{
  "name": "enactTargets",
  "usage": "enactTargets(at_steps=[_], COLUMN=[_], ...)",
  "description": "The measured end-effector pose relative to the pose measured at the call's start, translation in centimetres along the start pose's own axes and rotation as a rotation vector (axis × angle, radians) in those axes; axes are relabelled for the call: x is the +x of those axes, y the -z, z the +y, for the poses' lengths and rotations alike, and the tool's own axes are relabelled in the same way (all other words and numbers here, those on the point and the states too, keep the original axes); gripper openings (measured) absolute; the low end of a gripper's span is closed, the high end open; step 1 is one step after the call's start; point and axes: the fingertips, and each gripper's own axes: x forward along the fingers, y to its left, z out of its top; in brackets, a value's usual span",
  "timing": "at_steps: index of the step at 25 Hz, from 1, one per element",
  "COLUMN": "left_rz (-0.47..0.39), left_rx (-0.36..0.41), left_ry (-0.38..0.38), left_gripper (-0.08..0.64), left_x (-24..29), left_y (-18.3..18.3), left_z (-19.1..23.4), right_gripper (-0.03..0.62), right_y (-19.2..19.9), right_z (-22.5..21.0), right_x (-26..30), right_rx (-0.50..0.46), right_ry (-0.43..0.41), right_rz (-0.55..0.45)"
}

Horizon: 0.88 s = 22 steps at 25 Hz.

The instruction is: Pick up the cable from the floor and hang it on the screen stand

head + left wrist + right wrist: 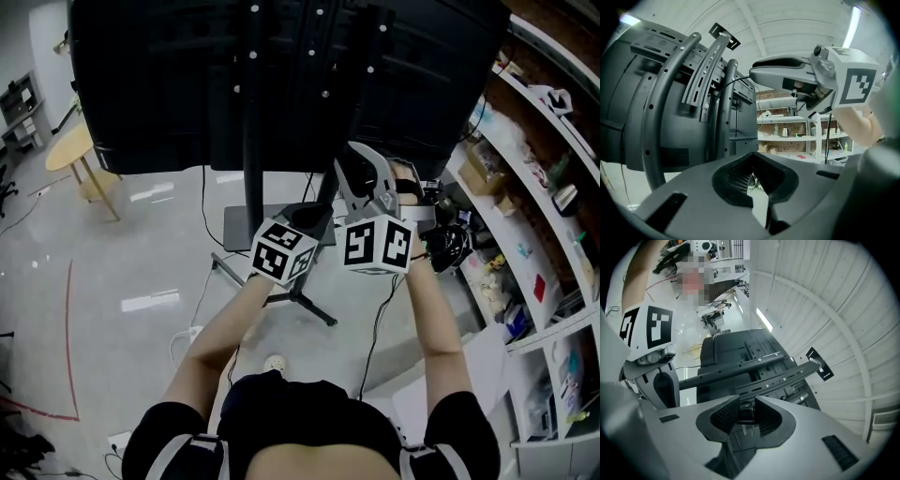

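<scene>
The right gripper (746,402) clamps the cable (746,414) between its jaws, held up before the screen stand (750,364) for hanging, while the left gripper (752,172) has its jaws pressed together with nothing between them.

Glossy grey floor (112,272) — cluttered shelves (548,131), round wooden table (70,148).

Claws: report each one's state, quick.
Left claw: closed, empty.
Right claw: closed on the cable.

Round wooden table (70,150) far left on glossy floor (141,253), red line (67,319) curving nr it. Shelves (539,178) along right, packed w/ misc. bits (too small to ID). Kettle (785,132) on one shelf.
</scene>
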Motion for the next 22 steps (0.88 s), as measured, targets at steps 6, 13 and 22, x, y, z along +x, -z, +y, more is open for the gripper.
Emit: enactTargets(at_steps=[6, 13, 22], left_rz=[-0.072, -0.129, -0.198], left_rx=[0.052, 0.149, 0.187], left_ry=[0.033, 0.025, 0.025], left_gripper=[0.008, 0.008, 0.008], left_x=[1.5, 2.9, 5.4], left_y=[-5.9, -11.7, -16.7], left_z=[3.3, 6.6, 8.2], right_gripper=[0.117, 0.117, 0.117], right_y=[-0.9, -1.6, -1.6], right_z=[-5.8, -10.6, -18.3], right_x=[2.3, 4.6, 6.1], right_rx=[0.005, -0.023, -0.031], right_ry=[0.078, 0.143, 0.263], right_rz=[-0.031, -0.066, -0.096])
